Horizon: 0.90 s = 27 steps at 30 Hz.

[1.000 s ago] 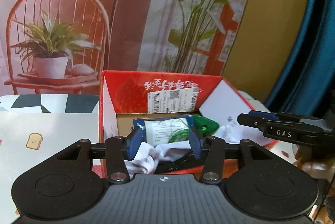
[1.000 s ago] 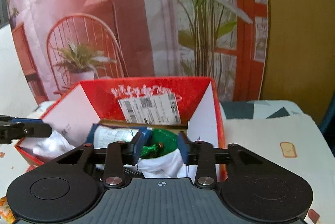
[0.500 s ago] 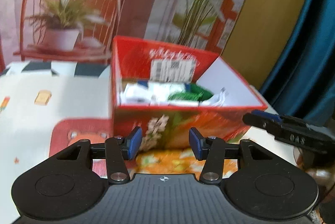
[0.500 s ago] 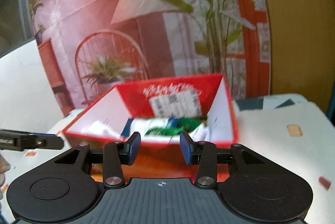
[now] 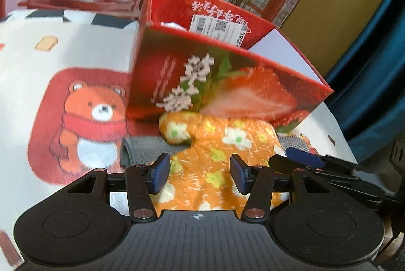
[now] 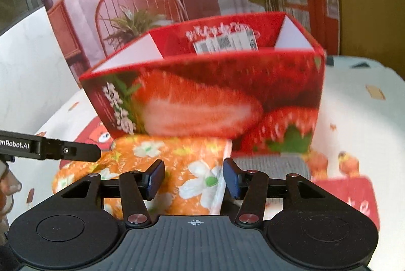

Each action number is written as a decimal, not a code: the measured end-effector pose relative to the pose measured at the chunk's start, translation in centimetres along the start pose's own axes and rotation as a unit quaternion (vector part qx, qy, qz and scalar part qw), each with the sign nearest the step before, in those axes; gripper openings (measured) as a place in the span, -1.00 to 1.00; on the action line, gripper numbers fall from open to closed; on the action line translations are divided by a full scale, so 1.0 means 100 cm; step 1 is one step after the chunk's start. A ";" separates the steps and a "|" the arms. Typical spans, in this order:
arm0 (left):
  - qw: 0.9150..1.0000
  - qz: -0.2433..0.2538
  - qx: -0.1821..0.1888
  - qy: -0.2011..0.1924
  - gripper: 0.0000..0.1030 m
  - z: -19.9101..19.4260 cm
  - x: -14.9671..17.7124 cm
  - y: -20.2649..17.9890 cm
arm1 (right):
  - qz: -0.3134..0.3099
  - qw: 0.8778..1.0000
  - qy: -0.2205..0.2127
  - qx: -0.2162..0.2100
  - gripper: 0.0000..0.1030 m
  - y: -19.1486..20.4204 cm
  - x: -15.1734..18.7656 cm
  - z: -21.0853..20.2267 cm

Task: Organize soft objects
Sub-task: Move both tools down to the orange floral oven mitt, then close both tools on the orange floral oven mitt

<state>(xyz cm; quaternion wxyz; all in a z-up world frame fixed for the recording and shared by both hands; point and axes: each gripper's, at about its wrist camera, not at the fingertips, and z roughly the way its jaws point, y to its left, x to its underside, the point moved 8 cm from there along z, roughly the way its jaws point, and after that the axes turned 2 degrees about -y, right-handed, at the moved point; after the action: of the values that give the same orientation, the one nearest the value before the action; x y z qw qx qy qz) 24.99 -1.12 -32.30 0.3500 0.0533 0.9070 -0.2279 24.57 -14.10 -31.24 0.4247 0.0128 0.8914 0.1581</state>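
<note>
Both grippers dropped from box to orange cloth, fingers opening, ungrasping.

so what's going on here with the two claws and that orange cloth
A person is tidying soft things with a handheld claw in each hand. Both the left claw and the right claw point down at an orange flowered cloth lying on the table in front of the red strawberry box. Both sets of jaws are opening, with the cloth under the gaps but not gripped. A grey cloth lies partly under the orange one.
</note>
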 end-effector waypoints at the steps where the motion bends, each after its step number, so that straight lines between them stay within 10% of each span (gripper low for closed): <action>1: 1.000 0.000 -0.001 -0.003 0.06 -0.001 0.003 -0.001 | 0.004 1.000 0.001 0.000 -0.03 -0.001 0.004 0.000; 27: 0.998 -0.032 -0.034 -0.051 0.06 -0.028 0.018 0.006 | -0.039 0.999 -0.002 0.001 -0.19 0.005 0.029 -0.013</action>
<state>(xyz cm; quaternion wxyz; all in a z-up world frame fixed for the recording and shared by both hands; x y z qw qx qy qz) 22.10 0.60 -31.87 0.3901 0.0002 0.8965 -0.2102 21.70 -13.53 -32.55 0.4324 -0.0210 0.8904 0.1407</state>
